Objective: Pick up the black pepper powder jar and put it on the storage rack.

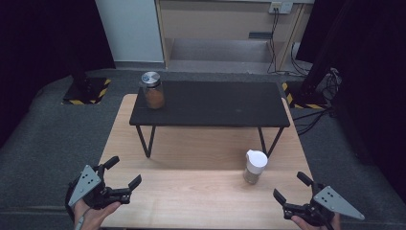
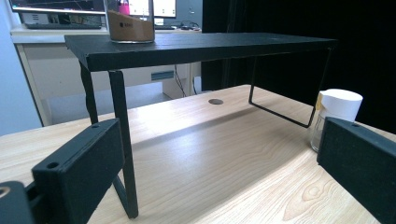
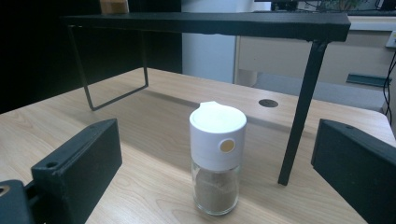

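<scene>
A small glass shaker with a white cap (image 1: 254, 166) (image 3: 217, 156) (image 2: 335, 116) stands upright on the wooden table (image 1: 191, 201), in front of the black shelf's right leg. On the black shelf (image 1: 210, 103), at its left end, stands a glass jar with a metal lid (image 1: 152, 90) (image 2: 130, 21) holding brown powder. My left gripper (image 1: 123, 171) (image 2: 224, 168) hovers open near the table's front left. My right gripper (image 1: 292, 186) (image 3: 219, 168) is open at the front right, with the shaker a short way ahead between the lines of its jaws, untouched.
The black shelf stands on thin metal legs (image 1: 145, 141) (image 3: 299, 112) across the back half of the table. A round cable hole (image 2: 215, 101) (image 3: 268, 103) lies under it. Grey carpet surrounds the table; cables (image 1: 325, 86) lie at the right.
</scene>
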A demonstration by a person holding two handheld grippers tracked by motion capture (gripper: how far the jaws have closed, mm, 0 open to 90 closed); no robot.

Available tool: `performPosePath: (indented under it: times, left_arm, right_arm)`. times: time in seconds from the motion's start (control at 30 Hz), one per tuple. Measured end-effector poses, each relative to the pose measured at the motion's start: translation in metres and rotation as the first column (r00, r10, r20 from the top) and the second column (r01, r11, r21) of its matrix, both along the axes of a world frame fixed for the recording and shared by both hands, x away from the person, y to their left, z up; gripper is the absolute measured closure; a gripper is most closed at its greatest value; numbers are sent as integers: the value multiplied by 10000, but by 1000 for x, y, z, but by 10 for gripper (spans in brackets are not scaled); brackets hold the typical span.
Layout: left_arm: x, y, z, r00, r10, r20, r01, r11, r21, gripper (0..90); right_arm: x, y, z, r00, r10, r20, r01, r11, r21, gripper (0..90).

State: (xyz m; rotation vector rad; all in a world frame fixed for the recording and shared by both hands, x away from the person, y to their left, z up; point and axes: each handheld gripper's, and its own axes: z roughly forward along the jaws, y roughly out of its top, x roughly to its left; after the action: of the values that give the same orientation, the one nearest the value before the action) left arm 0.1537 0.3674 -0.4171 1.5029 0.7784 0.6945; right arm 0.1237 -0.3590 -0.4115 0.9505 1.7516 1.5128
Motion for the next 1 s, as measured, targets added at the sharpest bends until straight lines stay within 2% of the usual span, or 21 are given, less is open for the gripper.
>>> performPosePath:
  times: [0.23,0.47,0.7,1.0]
  left_arm:
    - [0,-1,1,10000,27,-91,-26,10000,65,0]
    - [1,-2,2,9997,70,-228,-65,9997,234,0]
    - [2,-2,3,9995,74,-308,-65,9996,291,0]
    - [2,-2,3,9994,83,-327,-73,9995,301,0]
  right_arm:
    - [0,-1,8,10000,31,3,-31,10000,-90,23]
    - [6,0,12,9997,126,-199,-131,9996,-241,23]
    - [20,6,14,9985,259,-493,-278,9988,-391,30]
    - [51,16,16,9949,532,-856,-593,9958,-700,32]
